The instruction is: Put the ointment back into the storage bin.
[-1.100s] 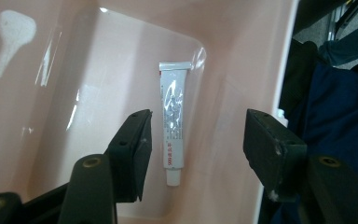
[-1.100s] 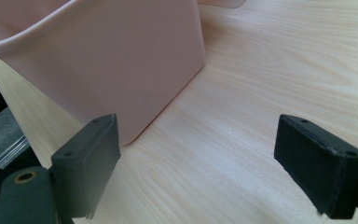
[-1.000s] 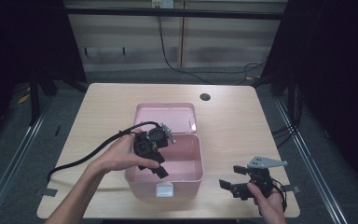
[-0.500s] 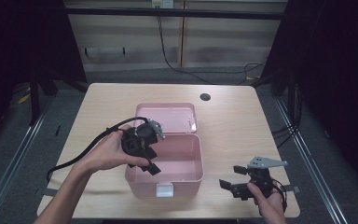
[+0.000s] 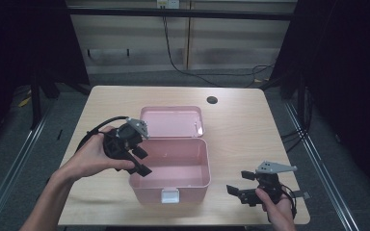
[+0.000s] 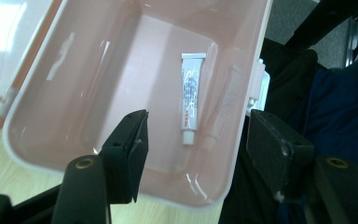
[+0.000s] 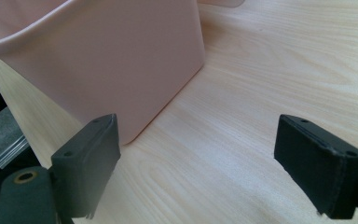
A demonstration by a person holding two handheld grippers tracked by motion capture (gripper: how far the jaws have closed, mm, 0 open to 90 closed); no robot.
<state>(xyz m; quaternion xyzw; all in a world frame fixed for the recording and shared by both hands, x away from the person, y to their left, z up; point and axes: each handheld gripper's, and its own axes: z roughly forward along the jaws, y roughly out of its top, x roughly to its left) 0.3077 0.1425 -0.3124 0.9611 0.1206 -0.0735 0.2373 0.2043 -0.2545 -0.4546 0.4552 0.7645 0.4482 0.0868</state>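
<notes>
Your left gripper (image 5: 139, 161) hangs at the left edge of the open pink box (image 5: 200, 180) with its jaws wide apart and just opened further, nothing between them, so the tube (image 6: 192, 95) lies free on the box floor near the front wall. Your right gripper (image 5: 238, 191) waits low on the table (image 5: 241, 125) beside the box, jaws also apart and empty, probably to leave room for the left one.

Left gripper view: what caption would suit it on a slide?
Open left gripper above the pink box, a small white tube lying inside.
</notes>
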